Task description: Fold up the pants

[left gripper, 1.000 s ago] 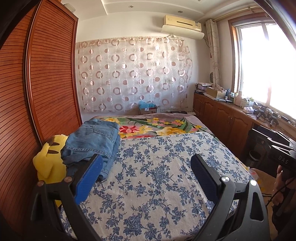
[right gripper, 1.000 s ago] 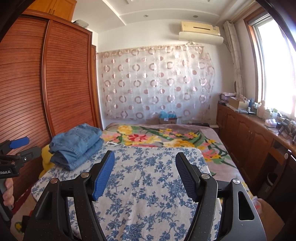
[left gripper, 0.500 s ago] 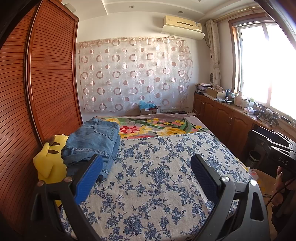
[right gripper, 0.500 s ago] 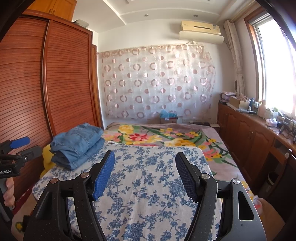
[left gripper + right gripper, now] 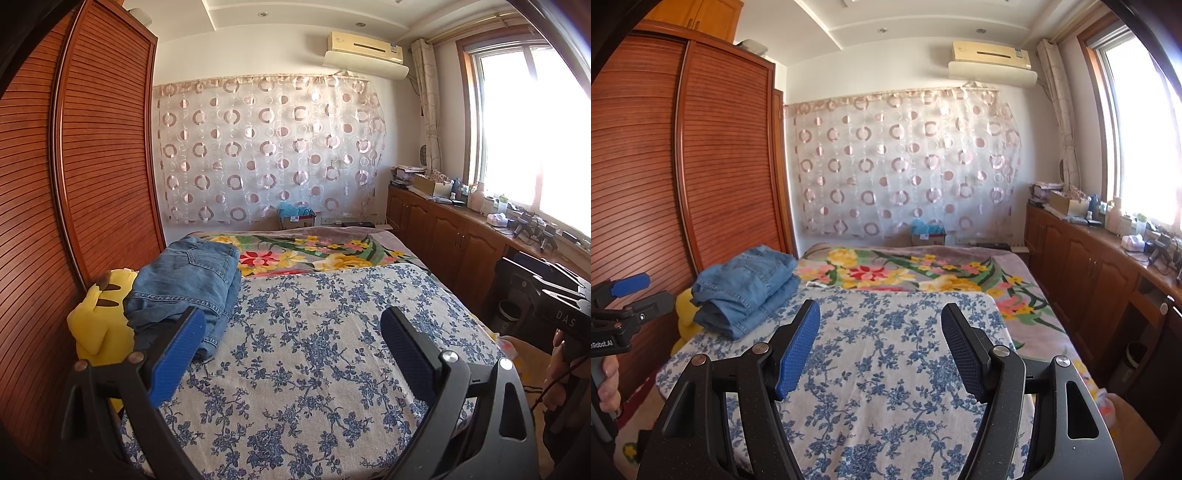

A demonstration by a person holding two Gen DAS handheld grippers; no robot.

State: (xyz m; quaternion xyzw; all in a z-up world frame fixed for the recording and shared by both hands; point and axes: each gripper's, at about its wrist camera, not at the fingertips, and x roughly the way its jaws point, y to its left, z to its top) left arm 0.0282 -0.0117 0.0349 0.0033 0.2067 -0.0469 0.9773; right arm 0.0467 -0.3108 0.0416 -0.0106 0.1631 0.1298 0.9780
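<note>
Change since earlier frame: nothing has shifted; your two grippers, the jeans and the bedding sit where they did a second ago.
Left gripper (image 5: 291, 332): jaws stand wide with nothing between them; it hangs over the near part of the bed, short of the jeans.
Right gripper (image 5: 881, 332): jaws also wide and empty, aimed along the blue-flowered sheet (image 5: 886, 350).
Jeans (image 5: 188, 284): already lying as a folded stack at the left edge of the bed (image 5: 424, 280), resting partly on a yellow plush toy (image 5: 98, 321) and close to the wardrobe (image 5: 92, 166).
Task status: judged complete or close to it; the fold looks finished and neither gripper touches the cloth.
Risk, stack slipping: the plush toy gives an uneven base, so a nudge from your left gripper could tip the layers toward the gap beside the wardrobe.
Risk, unfolding: closing on only the top layer would peel it back and undo the fold.
Risk, snagging: a low pass could catch the flowered sheet and drag it, shifting the stack.
Risk, collision: your grippers sit near each other; sweep them apart, not across.
</note>
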